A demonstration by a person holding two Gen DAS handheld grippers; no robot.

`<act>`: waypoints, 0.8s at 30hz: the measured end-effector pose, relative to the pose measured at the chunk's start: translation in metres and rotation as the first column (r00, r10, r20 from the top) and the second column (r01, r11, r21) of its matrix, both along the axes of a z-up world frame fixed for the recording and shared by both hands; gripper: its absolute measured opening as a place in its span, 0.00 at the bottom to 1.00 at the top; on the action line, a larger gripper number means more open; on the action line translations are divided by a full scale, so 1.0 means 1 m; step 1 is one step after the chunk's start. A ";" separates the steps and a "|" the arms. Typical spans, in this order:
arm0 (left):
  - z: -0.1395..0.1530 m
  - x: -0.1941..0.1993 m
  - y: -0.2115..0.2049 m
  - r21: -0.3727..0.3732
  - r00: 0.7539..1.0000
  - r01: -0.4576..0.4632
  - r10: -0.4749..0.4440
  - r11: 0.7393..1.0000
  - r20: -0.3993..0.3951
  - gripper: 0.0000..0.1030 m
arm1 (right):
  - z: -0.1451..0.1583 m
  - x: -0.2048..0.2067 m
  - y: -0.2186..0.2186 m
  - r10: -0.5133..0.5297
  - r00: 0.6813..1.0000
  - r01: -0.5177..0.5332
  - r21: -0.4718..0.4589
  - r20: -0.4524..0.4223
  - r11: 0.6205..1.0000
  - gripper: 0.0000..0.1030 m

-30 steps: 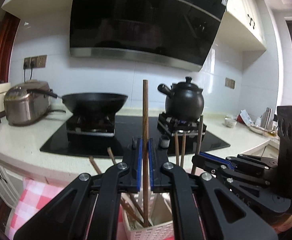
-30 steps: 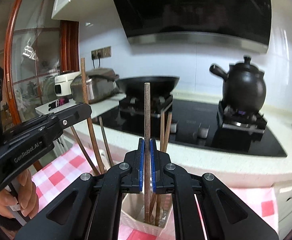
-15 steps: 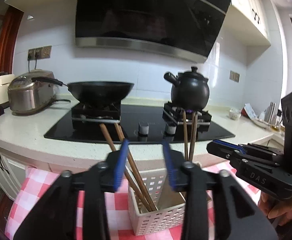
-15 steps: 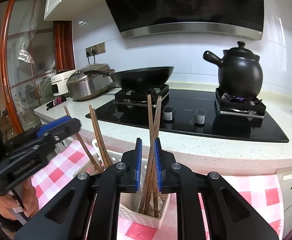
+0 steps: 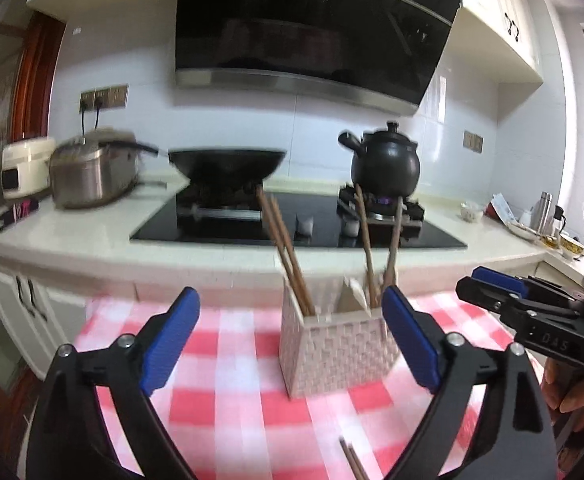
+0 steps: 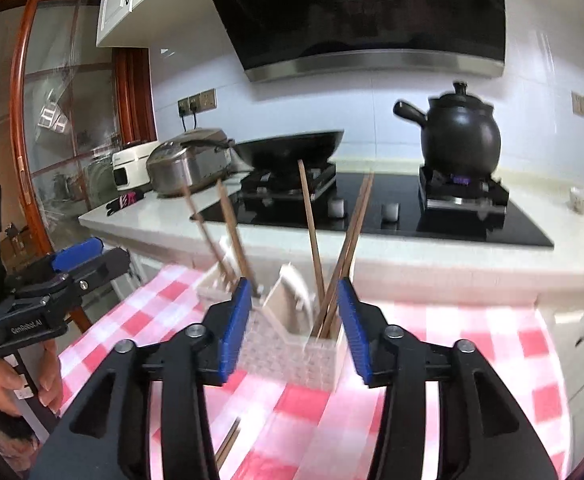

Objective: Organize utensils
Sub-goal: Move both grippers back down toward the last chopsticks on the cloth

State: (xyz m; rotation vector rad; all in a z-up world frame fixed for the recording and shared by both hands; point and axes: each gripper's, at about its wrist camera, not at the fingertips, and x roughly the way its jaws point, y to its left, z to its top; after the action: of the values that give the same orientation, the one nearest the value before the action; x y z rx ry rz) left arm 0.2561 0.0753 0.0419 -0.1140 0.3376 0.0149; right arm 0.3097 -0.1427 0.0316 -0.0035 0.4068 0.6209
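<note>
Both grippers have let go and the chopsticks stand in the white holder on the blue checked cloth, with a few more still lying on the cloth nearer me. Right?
Not quite: the cloth is red-and-white checked, not blue, as the left wrist view shows. The rest holds: the left gripper and right gripper are open, having just been opening, the chopsticks stand in the white holder, and loose chopsticks lie nearer.

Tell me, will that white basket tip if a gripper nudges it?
Possibly. The basket looks like light perforated plastic, and the chopsticks lean well above its rim, so it seems top-heavy. The checked cloth may let it slide instead.
</note>
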 end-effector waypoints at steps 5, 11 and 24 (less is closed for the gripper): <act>-0.032 -0.023 -0.011 0.004 0.997 0.050 -0.050 0.999 -0.062 0.89 | -0.029 -0.026 -0.005 0.013 0.998 -0.012 0.013 -0.063 1.000 0.48; -0.064 -0.043 -0.019 0.009 0.991 0.040 -0.039 0.999 -0.128 0.92 | -0.058 -0.048 -0.004 0.019 0.993 -0.022 -0.022 -0.114 1.000 0.49; -0.121 -0.060 -0.005 -0.018 0.965 0.026 -0.029 1.000 -0.260 0.92 | -0.117 -0.064 0.010 0.037 0.963 -0.057 -0.068 -0.267 0.996 0.49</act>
State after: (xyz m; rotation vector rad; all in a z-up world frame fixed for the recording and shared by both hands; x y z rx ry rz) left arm 0.1957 0.0702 -0.0787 -0.1215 0.6021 0.0000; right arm 0.2460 -0.1330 -0.0858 -0.0016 0.6915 0.6552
